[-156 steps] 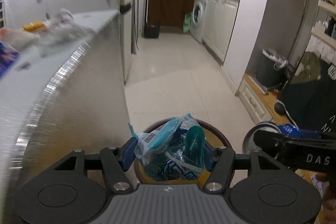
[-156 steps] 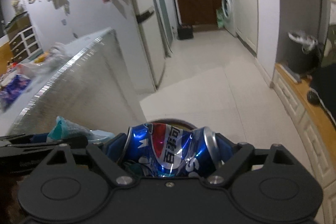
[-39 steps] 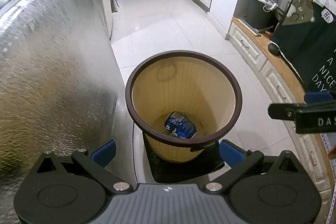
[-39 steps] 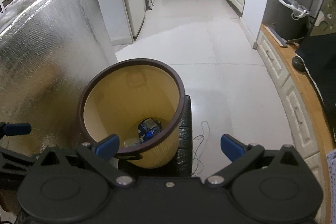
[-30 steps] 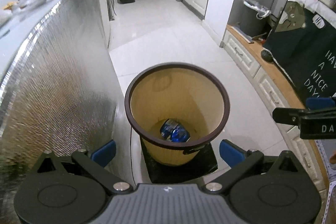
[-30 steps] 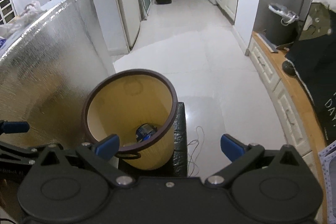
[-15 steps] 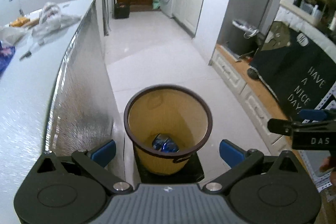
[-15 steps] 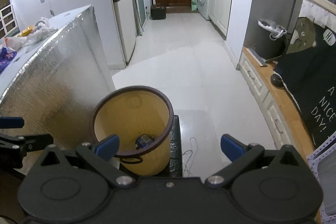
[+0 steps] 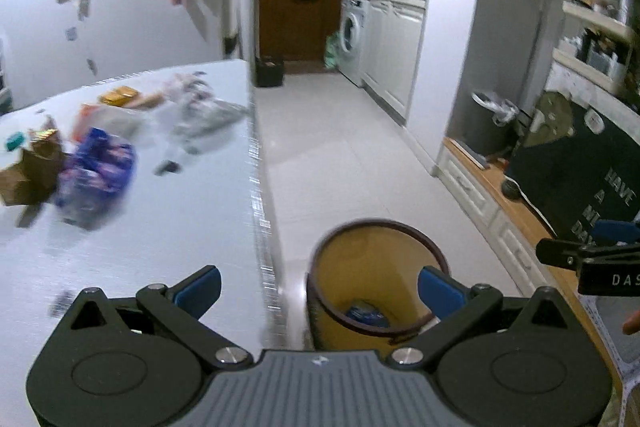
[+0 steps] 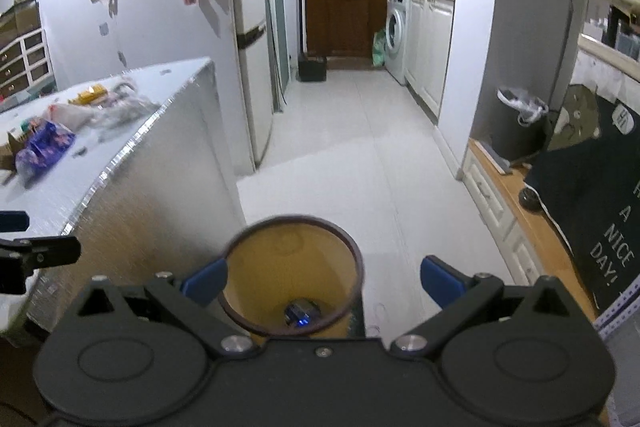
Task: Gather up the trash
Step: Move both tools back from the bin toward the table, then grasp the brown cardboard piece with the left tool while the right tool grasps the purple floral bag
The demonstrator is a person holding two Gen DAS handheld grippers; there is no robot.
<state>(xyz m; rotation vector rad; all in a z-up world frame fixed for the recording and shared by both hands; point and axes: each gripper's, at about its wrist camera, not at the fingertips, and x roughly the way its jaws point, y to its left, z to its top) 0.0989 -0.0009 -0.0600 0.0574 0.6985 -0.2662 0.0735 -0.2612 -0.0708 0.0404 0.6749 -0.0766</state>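
So on the far left, the silver foil-covered surface (image 9: pixel 168 219) has a blurry pile of trash on it: a crumpled brown paper piece (image 9: pixel 28 175), a purple-blue wrapper (image 9: pixel 96 171), something small and yellow-orange (image 9: pixel 120 95) further back, and a clear crinkly plastic bag (image 9: pixel 200 111) near the far edge. It's all motion-smeared, so finer detail is a no-go.

Left claw (image 9: pixel 318 287) has its blue-padded fingers spread wide apart with nothing between them, hovering over the surface edge and the bin. Just right of the surface, down on the floor, sits the trash bin (image 9: pixel 416 239), tan-yellow inside with a dark brown rim. At its bottom lies a crushed blue can (image 10: pixel 302 313).

Right claw (image 10: pixel 322 281) is also wide apart and empty, above the bin. Further right there's a dark grey bin with a white liner (image 10: pixel 516 119) by the wall.
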